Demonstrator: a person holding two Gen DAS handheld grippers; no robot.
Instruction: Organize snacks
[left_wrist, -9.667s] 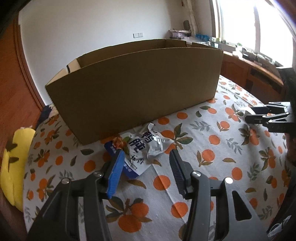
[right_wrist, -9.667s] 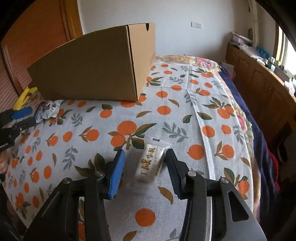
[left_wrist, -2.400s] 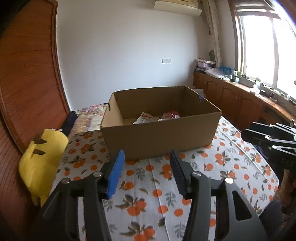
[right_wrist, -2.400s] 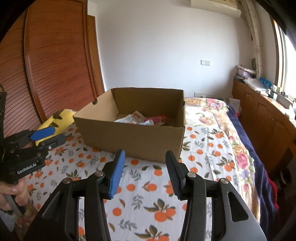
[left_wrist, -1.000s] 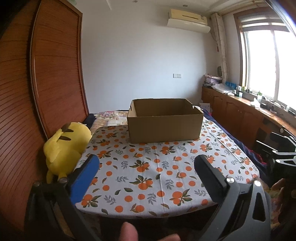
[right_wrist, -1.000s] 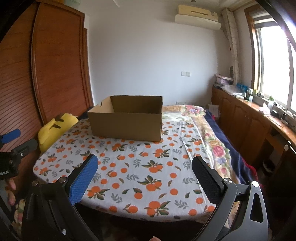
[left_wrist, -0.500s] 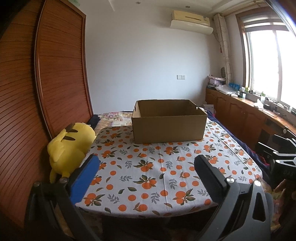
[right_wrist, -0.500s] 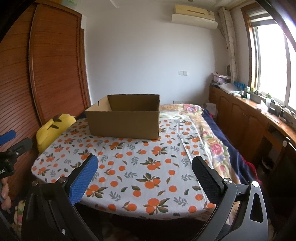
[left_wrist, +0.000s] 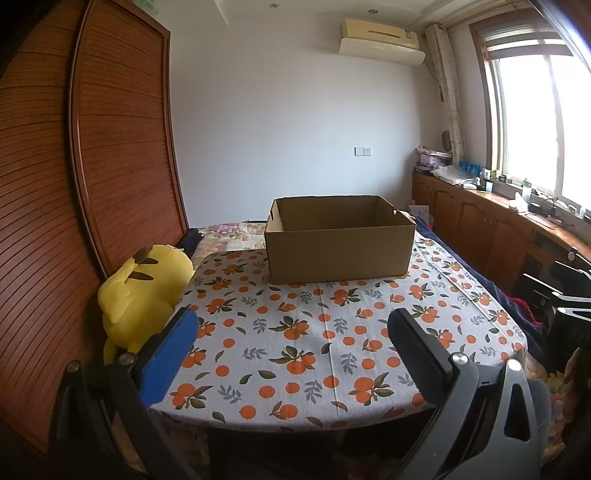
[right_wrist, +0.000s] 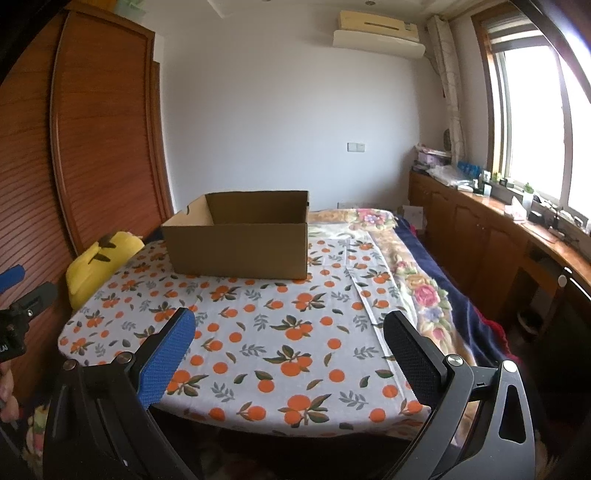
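An open brown cardboard box stands at the far end of the table, on the orange-print cloth. Its contents are hidden behind the front wall from here. My left gripper is open and empty, held back off the table's near edge. My right gripper is also open and empty, off the near edge. The left gripper's tip shows at the left border of the right wrist view. No loose snack lies on the cloth.
A yellow plush toy leans at the table's left side against the wooden slatted wardrobe. A bed with a floral blanket runs along the right. Wooden cabinets sit under the window.
Both grippers have pulled back from the table and opened wide; the box now looks far off. In the last half second the views barely shift.
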